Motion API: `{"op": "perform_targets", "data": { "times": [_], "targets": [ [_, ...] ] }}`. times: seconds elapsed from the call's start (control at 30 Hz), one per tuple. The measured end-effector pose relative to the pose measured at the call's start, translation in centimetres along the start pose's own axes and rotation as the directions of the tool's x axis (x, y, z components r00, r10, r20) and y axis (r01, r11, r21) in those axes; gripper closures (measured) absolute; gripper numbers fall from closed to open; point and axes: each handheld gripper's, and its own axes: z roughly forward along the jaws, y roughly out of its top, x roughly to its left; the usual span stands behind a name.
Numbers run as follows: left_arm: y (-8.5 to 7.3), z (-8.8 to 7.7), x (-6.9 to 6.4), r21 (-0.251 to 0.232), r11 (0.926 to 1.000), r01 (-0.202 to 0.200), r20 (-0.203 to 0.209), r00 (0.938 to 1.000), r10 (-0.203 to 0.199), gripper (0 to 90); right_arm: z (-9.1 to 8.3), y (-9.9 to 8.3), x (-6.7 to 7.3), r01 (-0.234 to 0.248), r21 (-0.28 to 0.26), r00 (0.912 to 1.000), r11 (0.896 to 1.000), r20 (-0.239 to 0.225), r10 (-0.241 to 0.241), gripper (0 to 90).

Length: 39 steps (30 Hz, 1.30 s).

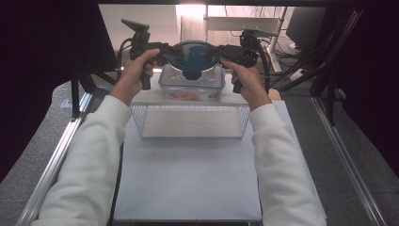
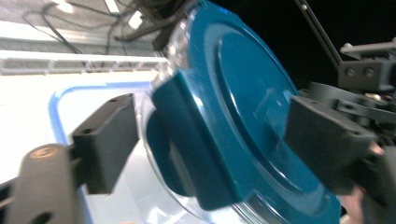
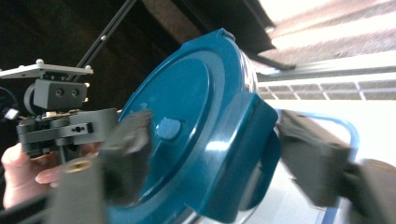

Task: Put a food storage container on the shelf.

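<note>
Blue round lid (image 1: 193, 56) hung over the clear container (image 1: 191, 85). Your left hand-held gripper (image 1: 165, 52) and right hand-held gripper (image 1: 220, 52) flanked its edges, jaws spread, pads clear of it.

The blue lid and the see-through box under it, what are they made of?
The blue lid looks like glossy hard plastic: light glints off its smooth moulded face. The see-through box seems clear plastic, though glass is possible; something red shows through its wall.

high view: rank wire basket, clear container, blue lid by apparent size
1. wire basket, widest and nearest the camera.
2. clear container, partly hidden behind it.
3. blue lid, round; close to the container, so unsure.
</note>
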Motion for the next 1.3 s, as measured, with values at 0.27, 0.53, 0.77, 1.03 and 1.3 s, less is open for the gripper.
{"op": "perform_targets", "data": {
  "times": [0.27, 0.53, 0.77, 1.03, 1.3],
  "targets": [
    [-0.4, -1.9, -0.5, -0.084, 0.9954, -0.045, 0.000, 0.9990, 0.046, 9.2, -1.5, -0.2, 1.2, 0.086, -0.079, 0.9961, 0.993, 0.028, -0.084, 10.1],
    [-2.4, -4.7, -1.8, -0.123, 0.9780, -0.168, -0.066, 0.9847, 0.161, 9.3, -4.7, -1.6, 2.4, 0.211, -0.069, 0.9766, 0.975, 0.060, -0.207, 9.3],
    [-5.3, -6.9, -3.4, -0.126, 0.9566, -0.263, -0.093, 0.9631, 0.252, 9.6, -7.7, -3.5, 3.0, 0.346, -0.040, 0.9365, 0.937, 0.077, -0.342, 14.8],
    [-10.7, -9.7, -4.7, -0.107, 0.9165, -0.385, -0.142, 0.9183, 0.369, 10.1, -10.8, -8.4, 2.2, 0.447, -0.029, 0.8932, 0.894, 0.073, -0.444, 17.5],
    [-18.8, -10.2, -2.0, -0.067, 0.9000, -0.431, -0.181, 0.8923, 0.414, 13.2, -12.4, -14.2, 0.0, 0.526, 0.010, 0.8453, 0.851, 0.106, -0.524, 18.7]
  ]
}}
